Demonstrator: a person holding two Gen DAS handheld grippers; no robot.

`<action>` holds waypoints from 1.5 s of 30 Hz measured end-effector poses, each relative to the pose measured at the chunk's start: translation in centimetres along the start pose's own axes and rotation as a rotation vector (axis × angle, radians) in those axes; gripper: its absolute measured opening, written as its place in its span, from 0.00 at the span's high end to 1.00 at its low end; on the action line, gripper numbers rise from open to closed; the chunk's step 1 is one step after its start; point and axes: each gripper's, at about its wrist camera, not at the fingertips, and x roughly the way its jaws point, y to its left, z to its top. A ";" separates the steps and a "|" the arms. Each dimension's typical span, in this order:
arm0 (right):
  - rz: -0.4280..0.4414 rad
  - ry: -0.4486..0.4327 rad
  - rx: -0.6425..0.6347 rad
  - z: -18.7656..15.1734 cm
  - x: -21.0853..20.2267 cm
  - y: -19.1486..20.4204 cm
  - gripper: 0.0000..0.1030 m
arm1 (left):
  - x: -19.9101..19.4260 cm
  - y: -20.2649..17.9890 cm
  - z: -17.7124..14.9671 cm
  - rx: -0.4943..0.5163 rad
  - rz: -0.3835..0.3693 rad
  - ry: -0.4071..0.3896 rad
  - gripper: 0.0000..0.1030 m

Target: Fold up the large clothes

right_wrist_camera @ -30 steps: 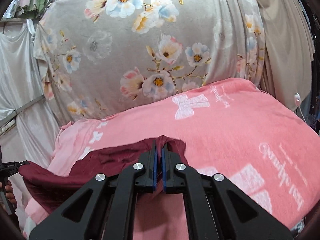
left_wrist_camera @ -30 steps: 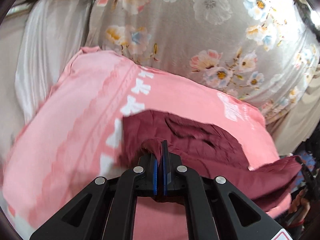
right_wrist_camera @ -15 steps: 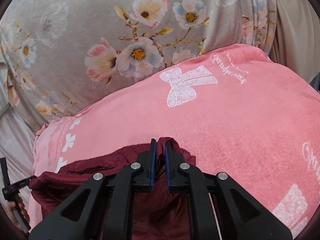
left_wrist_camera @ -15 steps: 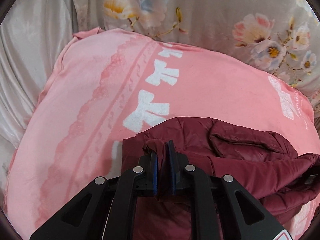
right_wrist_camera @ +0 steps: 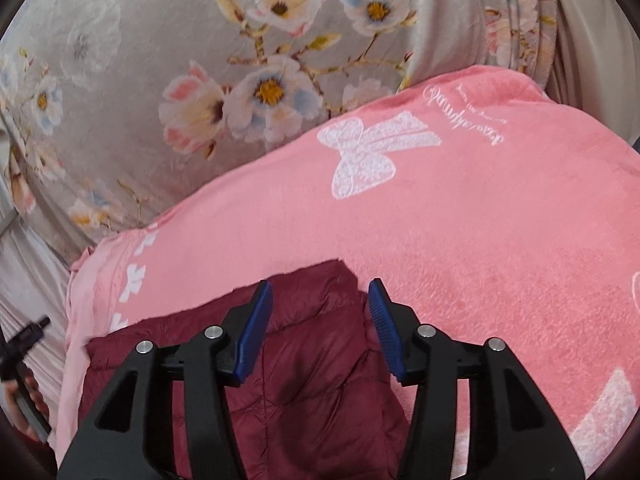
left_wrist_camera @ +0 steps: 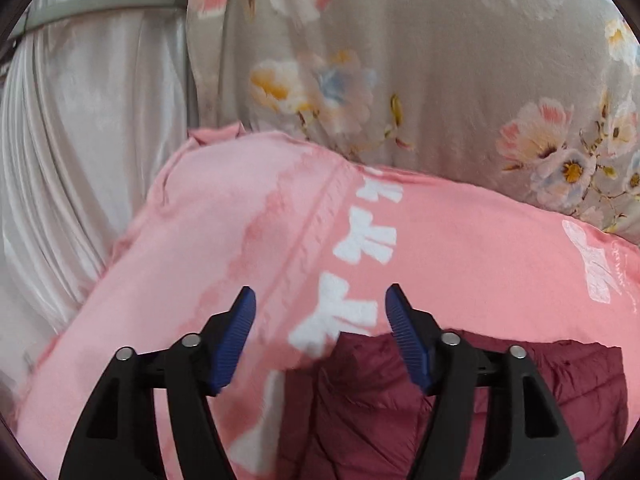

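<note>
A dark red quilted jacket (left_wrist_camera: 360,408) lies flat on a pink blanket (left_wrist_camera: 460,248) with white bows. In the left wrist view my left gripper (left_wrist_camera: 320,300) is open and empty, above the jacket's far left corner. In the right wrist view the jacket (right_wrist_camera: 320,380) lies under my right gripper (right_wrist_camera: 320,294), which is open and empty over its far right corner. The pink blanket (right_wrist_camera: 500,220) spreads to the right of it.
A grey floral cloth (left_wrist_camera: 400,60) hangs behind the blanket; it also shows in the right wrist view (right_wrist_camera: 180,60). A pale satin drape (left_wrist_camera: 80,140) hangs at the left. The person's left hand and gripper handle (right_wrist_camera: 24,380) show at the left edge.
Both grippers were shut on the jacket's edge; they lowered it onto the blanket and have opened, letting go. The jacket now lies flat.
</note>
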 end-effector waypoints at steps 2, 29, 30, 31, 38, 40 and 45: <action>-0.007 0.021 -0.008 0.0 1.1 0.3 0.47 | 1.5 0.1 0.1 0.015 -0.023 0.071 0.35; -0.257 0.166 -0.113 -1.7 11.0 -0.4 0.93 | 13.4 -3.1 -7.8 0.072 -0.028 0.253 0.78; -0.255 0.167 -0.111 -1.5 11.0 -0.4 0.93 | 13.5 -3.0 -7.7 0.068 -0.024 0.252 0.76; -0.248 0.168 -0.099 -1.3 10.9 -0.6 0.91 | 13.5 -2.8 -7.6 0.061 -0.021 0.252 0.73; -0.242 -0.017 -0.110 0.7 2.7 1.5 0.80 | 8.4 -0.2 -4.7 0.003 0.080 0.174 0.68; -0.151 -0.025 -0.169 0.4 1.3 4.5 0.80 | 5.5 -1.1 -3.4 0.016 0.088 0.116 0.70; 0.072 0.120 -0.343 -3.0 3.7 13.6 0.81 | 2.0 -8.6 -3.8 0.142 -0.149 0.132 0.70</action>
